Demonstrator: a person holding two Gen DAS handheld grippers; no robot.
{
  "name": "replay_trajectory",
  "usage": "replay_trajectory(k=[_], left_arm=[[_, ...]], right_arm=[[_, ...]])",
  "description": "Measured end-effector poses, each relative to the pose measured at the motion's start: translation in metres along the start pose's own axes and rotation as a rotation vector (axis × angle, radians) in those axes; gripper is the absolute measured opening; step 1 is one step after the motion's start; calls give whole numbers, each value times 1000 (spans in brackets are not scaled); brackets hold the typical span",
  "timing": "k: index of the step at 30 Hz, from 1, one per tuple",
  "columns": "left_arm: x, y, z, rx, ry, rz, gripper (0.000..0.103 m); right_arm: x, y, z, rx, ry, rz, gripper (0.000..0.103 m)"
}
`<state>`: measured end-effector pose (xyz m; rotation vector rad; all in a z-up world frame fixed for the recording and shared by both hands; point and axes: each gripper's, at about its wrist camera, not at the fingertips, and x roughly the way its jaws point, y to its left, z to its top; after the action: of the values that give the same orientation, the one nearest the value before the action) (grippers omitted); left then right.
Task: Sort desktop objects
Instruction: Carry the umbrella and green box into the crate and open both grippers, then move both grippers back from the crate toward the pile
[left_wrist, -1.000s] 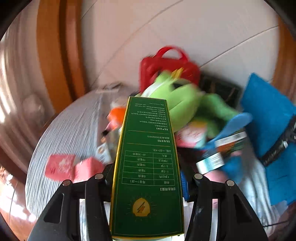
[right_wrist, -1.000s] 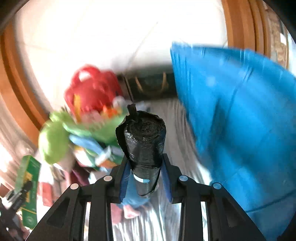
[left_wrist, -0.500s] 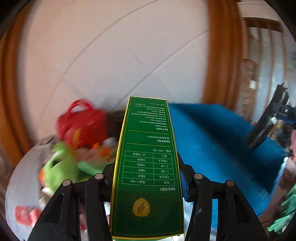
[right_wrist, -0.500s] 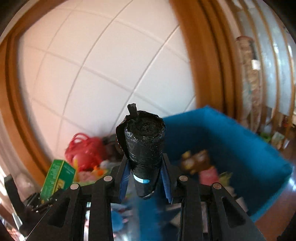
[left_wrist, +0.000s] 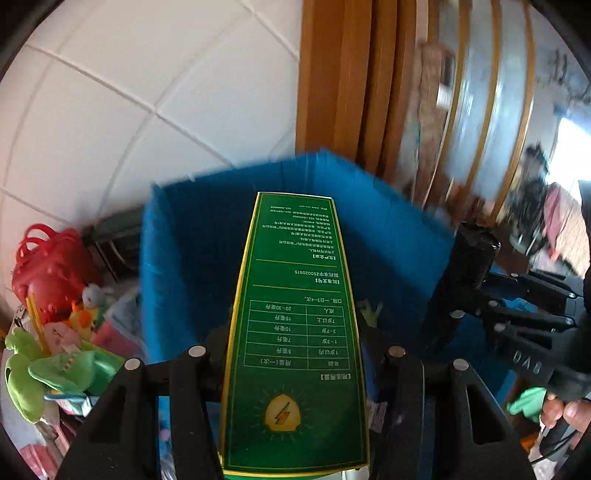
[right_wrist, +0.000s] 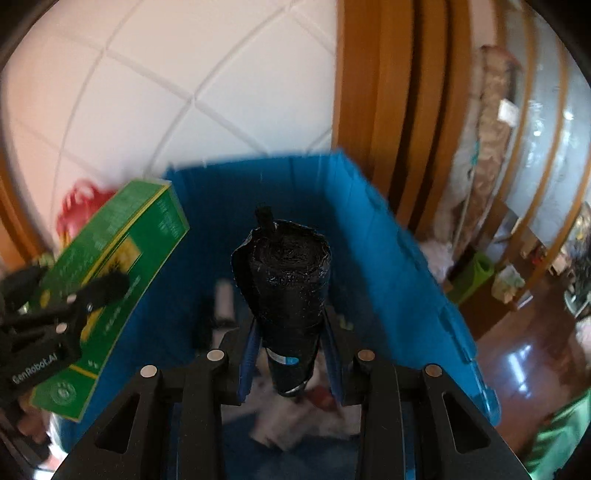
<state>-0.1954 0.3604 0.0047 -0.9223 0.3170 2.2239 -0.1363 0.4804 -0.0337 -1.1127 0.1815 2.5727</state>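
Black tongs (right_wrist: 291, 363) with silver screws and blue pads (right_wrist: 246, 363).

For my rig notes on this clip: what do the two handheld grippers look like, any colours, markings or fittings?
Both are matte black plastic. The left gripper has angular finger arms with round silver pins and triangular cut-outs; its side carries white "GenRobot.AI" lettering, seen from the right wrist. The right gripper is the same build, with blue pads lining its fingers. No cables or sleeves are clear.
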Motion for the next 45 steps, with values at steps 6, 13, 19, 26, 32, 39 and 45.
replay_trajectory(k=[6,13,19,26,32,39,45], left_arm=[[58,-18,2,15,159,97,53],[74,-24,7,3,190,140,55],[90,-24,3,-1,239,151,56],[105,-20,-2,-15,289,157,64],[106,-20,-4,-19,294,152,64],[96,-24,-8,-22,285,132,64],[83,-31,-10,-11,265,117,71]], right_arm=[[54,-12,-1,-94,170,40,31],[99,-25,5,-128,262,74,31],[121,-28,7,-139,320,80,31],[136,-24,6,-192,369,29,35],[132,-22,6,-214,363,13,77],[119,-24,2,-225,355,15,100],[98,-26,-5,-238,333,10,103]])
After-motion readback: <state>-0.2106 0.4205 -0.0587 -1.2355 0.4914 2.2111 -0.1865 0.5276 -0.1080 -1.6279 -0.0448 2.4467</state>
